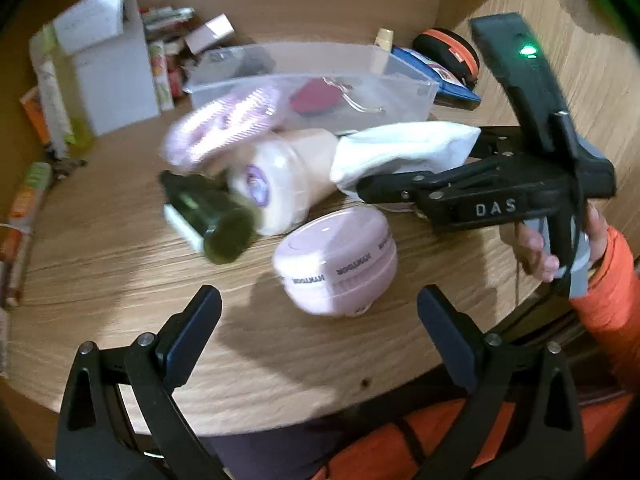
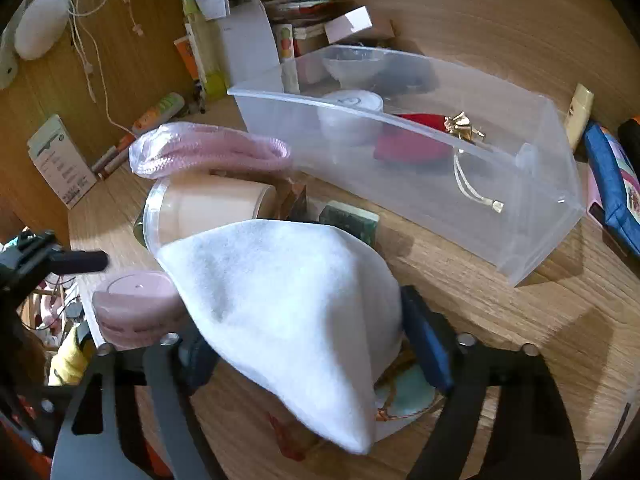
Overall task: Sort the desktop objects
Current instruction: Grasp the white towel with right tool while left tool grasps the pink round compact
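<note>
My right gripper (image 2: 308, 344) is shut on a white cloth (image 2: 288, 312), which bulges up between the pads and hides the left one. In the left wrist view that gripper (image 1: 420, 164) reaches in from the right with the cloth (image 1: 400, 152) sticking out of its jaws. My left gripper (image 1: 318, 300) is open and holds nothing. A round pink device (image 1: 336, 264) lies on the wooden desk (image 1: 120, 280) just ahead of its fingertips, apart from both pads. A clear plastic bin (image 2: 500, 216) behind holds a red pouch (image 2: 408, 144) and a white jar (image 2: 352, 116).
A cream jar (image 1: 276, 184), a dark green bottle (image 1: 224, 224) and a bagged pink rope (image 1: 220, 128) lie crowded mid-desk. Boxes and packets (image 1: 108, 72) line the back left. A blue pouch (image 1: 448, 76) and an orange-rimmed case (image 1: 448, 52) sit right of the bin. A pale green tasselled item (image 2: 408, 396) lies under the cloth.
</note>
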A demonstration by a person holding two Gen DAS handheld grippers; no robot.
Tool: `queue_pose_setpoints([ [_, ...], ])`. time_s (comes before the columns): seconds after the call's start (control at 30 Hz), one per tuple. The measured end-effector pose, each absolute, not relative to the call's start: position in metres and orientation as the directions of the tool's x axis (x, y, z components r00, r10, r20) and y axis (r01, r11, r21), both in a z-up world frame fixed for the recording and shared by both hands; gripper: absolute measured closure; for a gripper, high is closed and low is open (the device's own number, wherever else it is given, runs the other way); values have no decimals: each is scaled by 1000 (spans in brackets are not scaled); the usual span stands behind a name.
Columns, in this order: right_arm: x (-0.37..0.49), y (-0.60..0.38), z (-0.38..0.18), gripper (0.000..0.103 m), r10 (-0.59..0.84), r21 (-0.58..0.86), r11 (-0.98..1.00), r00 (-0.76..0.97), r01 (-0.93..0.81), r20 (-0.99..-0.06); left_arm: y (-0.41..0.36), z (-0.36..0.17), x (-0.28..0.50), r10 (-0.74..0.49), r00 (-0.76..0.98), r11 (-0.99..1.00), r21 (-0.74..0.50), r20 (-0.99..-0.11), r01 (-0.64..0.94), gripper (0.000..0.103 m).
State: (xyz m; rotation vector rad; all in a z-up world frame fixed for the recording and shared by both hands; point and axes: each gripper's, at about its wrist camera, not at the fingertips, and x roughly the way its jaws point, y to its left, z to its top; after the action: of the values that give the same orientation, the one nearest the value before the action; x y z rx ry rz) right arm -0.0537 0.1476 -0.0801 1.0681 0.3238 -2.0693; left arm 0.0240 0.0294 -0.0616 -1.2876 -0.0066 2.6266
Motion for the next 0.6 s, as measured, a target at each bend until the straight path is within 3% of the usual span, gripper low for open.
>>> queue_pose_setpoints([
  [0.03, -53, 149, -80, 41, -521, 115, -672, -356, 731, -776, 31, -64, 19, 200, -589, -976, -109, -783, -187, 4],
  [0.2, -58, 164, -75, 60, -535, 159, -695, -357, 701, -766, 37, -70, 5, 219, -581, -974, -143, -784, -174, 4],
  [0.5, -65, 191, -59, 61, -550, 194, -729, -393, 657, -737, 44, -71, -5, 234, -600, -971, -157, -765, -178, 4],
  [0.57, -64, 195, -53, 61, -549, 185, -733, -409, 655, -729, 47, -71, -6, 238, -604, -970, -153, -761, -188, 9],
  [0.6, -64, 197, -49, 61, -550, 178, -734, -419, 656, -722, 49, -71, -7, 239, -601, -969, -152, -762, -193, 19],
])
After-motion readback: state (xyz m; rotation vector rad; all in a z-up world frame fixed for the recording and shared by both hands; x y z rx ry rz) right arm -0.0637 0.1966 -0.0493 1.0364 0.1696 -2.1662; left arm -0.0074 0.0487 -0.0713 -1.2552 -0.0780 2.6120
